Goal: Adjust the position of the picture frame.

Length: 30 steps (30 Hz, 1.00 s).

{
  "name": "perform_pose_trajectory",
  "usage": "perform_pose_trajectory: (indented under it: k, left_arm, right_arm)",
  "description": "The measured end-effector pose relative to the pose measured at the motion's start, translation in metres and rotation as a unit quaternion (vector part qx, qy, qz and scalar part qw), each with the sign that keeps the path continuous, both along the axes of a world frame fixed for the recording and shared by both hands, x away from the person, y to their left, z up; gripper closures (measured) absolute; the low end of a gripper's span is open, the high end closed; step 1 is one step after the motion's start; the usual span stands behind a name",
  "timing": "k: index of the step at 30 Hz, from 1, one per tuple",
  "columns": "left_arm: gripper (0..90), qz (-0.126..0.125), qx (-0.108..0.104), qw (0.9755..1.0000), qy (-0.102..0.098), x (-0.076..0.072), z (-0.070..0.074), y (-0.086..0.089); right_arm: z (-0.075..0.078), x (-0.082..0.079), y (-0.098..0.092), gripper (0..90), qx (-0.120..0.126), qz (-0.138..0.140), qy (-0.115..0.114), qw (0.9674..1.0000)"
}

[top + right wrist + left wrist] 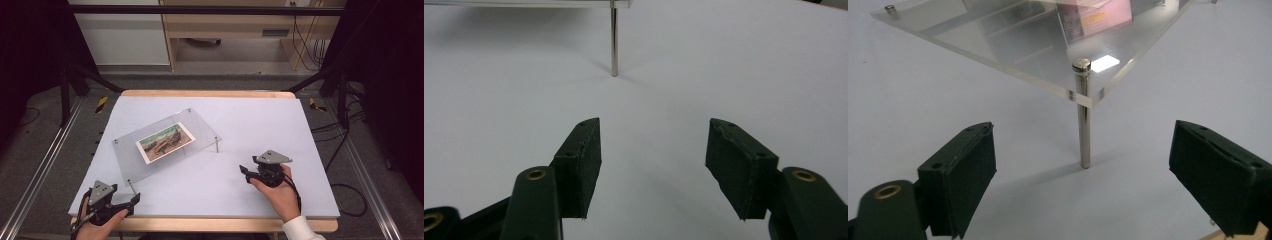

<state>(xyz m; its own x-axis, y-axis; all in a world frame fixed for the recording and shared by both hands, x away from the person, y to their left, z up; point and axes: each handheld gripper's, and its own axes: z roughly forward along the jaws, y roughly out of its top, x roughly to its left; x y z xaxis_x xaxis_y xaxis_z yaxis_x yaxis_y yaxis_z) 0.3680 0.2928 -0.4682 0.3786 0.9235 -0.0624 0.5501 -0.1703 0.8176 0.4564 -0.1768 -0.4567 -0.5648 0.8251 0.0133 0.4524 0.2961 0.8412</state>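
While both hands rest low on the table (300, 130), left gripper (134, 200) jaws apart, right gripper (245, 172) jaws apart, empty

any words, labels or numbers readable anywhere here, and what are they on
None can be read.
Card under the clear acrylic plate: a printed picture, no legible words.
Pink reflection with a yellow strip in the plate, left gripper view: looks like print, too blurred to read.
Yellow-black striped tape on the floor: a marking, no text.
Left gripper and right gripper: no visible lettering.
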Motion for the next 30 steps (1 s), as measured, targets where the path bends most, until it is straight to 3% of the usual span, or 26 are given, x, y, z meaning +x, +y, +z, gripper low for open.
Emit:
perform_pose_trajectory:
  k: [9,14,20,25,30]
  left_arm:
    - [14.2,0.003,0.005,1.0000,-0.005,0.000,0.000,-0.002]
    - [15.6,0.009,0.006,0.9999,-0.007,0.000,0.001,-0.001]
    - [17.8,0.009,0.010,0.9999,-0.010,0.000,0.001,-0.003]
    - [19.0,0.010,0.012,0.9998,-0.012,0.001,0.001,-0.002]
    - [24.5,0.010,0.011,0.9998,-0.012,0.001,0.000,-0.003]
  right_arm:
    - [0.005,0.003,0.007,40.3,-0.005,0.009,-0.005,0.9999]
    - [0.017,0.015,0.017,44.9,0.001,0.017,-0.003,0.9999]
    - [0.033,0.035,0.038,51.3,-0.010,0.030,-0.007,0.9995]
    - [0.032,0.046,0.053,53.2,-0.021,0.038,-0.003,0.9990]
    - [0.017,0.063,0.069,55.6,-0.030,0.035,0.012,0.9989]
